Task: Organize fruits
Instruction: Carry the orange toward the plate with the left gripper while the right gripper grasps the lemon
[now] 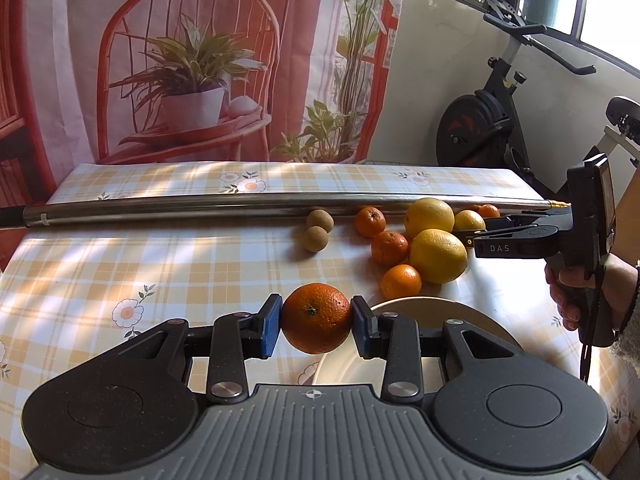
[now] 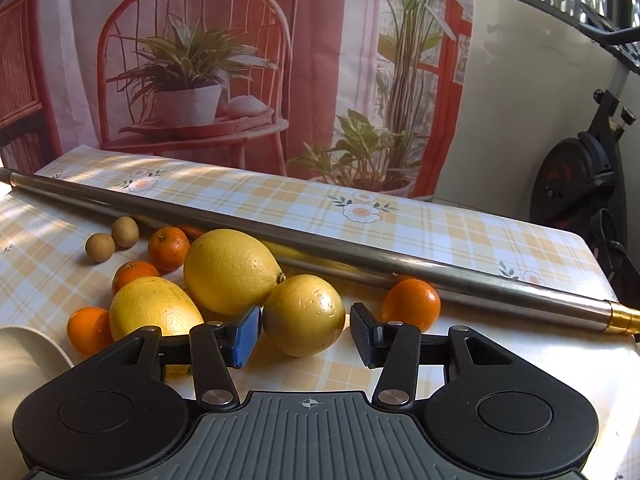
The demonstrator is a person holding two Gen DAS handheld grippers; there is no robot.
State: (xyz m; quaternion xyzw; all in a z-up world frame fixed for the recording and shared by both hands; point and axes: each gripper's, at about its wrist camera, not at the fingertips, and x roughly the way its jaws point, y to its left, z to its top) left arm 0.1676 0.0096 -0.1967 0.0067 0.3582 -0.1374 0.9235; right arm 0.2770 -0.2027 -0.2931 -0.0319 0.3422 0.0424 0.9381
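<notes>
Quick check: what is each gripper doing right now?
Left gripper: shut on an orange.
Right gripper: open, a yellow lemon between its jaws, not gripped.

Two wrist fisheyes, angled down across the table (image 1: 120,264)

Left farther back, near edge; right close over fruit pile (image 2: 224,280); both facing curtain (image 2: 240,60), sharing rod (image 1: 240,206).

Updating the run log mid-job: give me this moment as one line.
left gripper: shut on orange, beside plate | right gripper: open around small lemon, right pad clear | remaining fruit: by metal pole
</notes>
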